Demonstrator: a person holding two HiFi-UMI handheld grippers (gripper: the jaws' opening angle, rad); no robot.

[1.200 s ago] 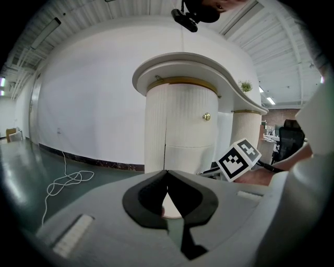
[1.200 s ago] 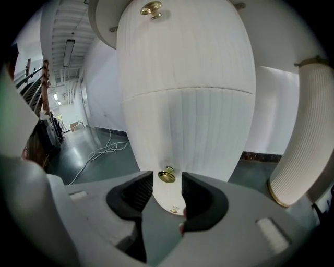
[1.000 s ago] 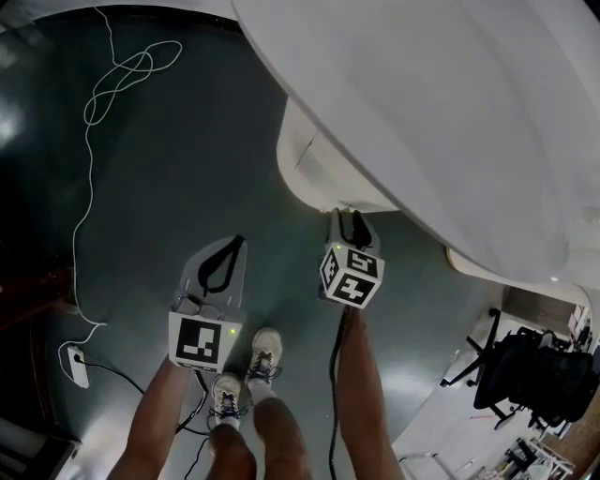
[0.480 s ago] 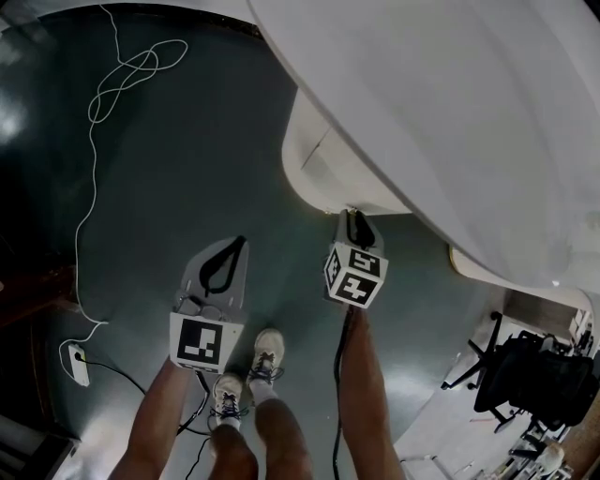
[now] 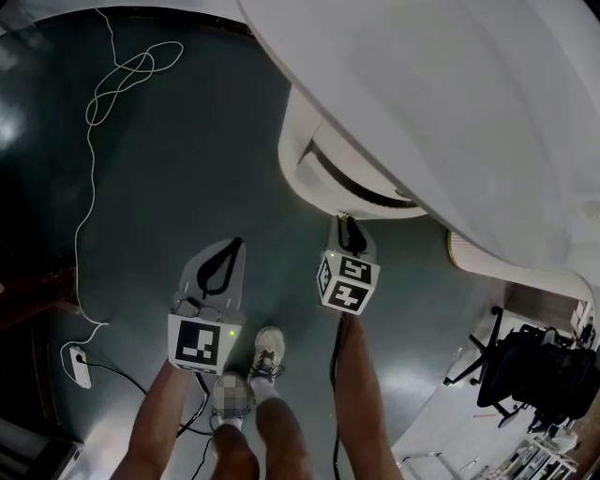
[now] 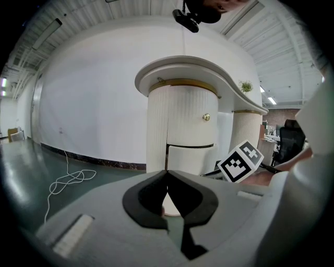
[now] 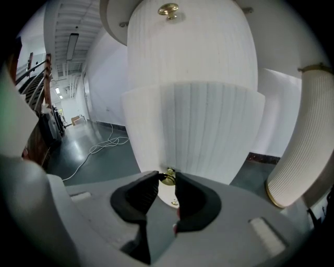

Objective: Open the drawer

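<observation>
A white ribbed round cabinet (image 6: pixel 182 120) stands under a curved counter top. Its lower drawer (image 7: pixel 193 130) has a small brass knob (image 7: pixel 167 177). My right gripper (image 7: pixel 166 180) is shut on that knob, with a pad pressed to each side. In the head view the drawer (image 5: pixel 323 192) stands a little way out of the cabinet, with a dark gap behind its front, and the right gripper (image 5: pixel 349 225) is at its edge. My left gripper (image 5: pixel 234 246) hangs to the left over the floor, shut and empty (image 6: pixel 167 174). A second brass knob (image 7: pixel 168 9) sits on the upper drawer.
The white counter top (image 5: pixel 450 103) overhangs the cabinet. Another ribbed column (image 7: pixel 305 141) stands to the right. A white cable (image 5: pixel 112 84) loops over the dark floor to a plug box (image 5: pixel 77 366). A black office chair (image 5: pixel 539 375) is at the lower right. The person's shoes (image 5: pixel 267 352) are below the grippers.
The right gripper's jaws have closed on the knob and it has drawn back toward the person. The drawer has slid out, showing a dark gap. The left gripper has stayed put.
</observation>
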